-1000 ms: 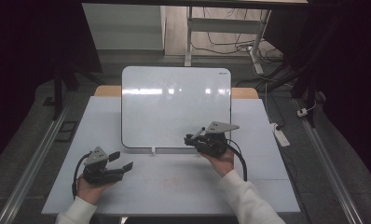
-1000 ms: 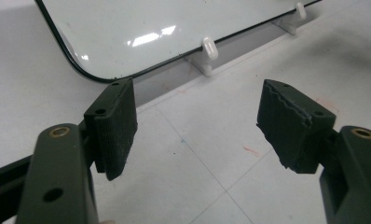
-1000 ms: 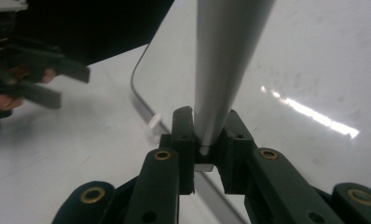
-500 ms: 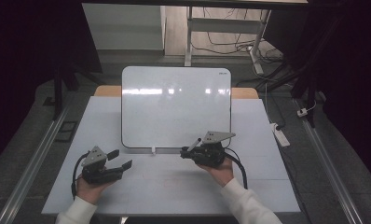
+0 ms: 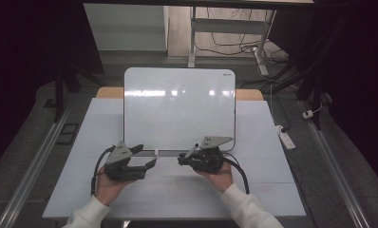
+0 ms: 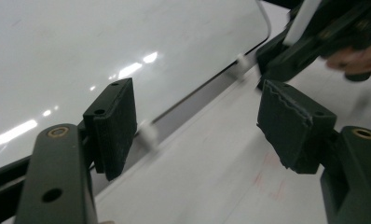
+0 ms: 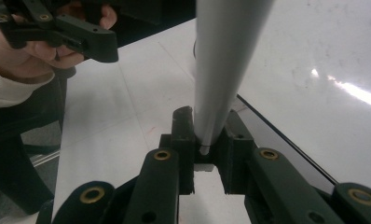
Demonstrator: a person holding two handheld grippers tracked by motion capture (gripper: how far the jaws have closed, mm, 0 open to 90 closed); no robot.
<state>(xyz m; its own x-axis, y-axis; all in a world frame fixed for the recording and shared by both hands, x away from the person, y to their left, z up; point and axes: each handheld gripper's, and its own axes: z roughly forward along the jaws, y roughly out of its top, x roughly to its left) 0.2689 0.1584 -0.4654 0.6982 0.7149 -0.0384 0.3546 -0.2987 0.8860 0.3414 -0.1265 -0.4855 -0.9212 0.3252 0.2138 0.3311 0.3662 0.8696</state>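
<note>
- Nearest the person in the high view, the left gripper (image 5: 148, 157) sits in the left hand (image 5: 110, 183) at about 7 o'clock on the table (image 5: 272, 190). Its jaws stand wide apart with nothing between them, pointing toward 3 o'clock.
- In the left gripper view the two black pads (image 6: 113, 126) frame bare table, with the lower edge of the whiteboard (image 6: 104, 51) running just behind them.
- At about 5 o'clock on the table, the right gripper (image 5: 183, 160) sits in the right hand (image 5: 219, 175), pointing toward 9 o'clock at the left gripper, the two near each other but apart.
- The right gripper's jaws are closed tight on a marker (image 7: 225, 70). In the right gripper view its grey barrel rises from between them toward 12 o'clock.
- In the high view the marker (image 5: 191, 151) pokes up from the jaws toward 1 o'clock, just beside the whiteboard's bottom edge.
- Farther off, the whiteboard (image 5: 177, 104) lies flat at the middle of the table, reaching to 12 o'clock; its face looks blank.
</note>
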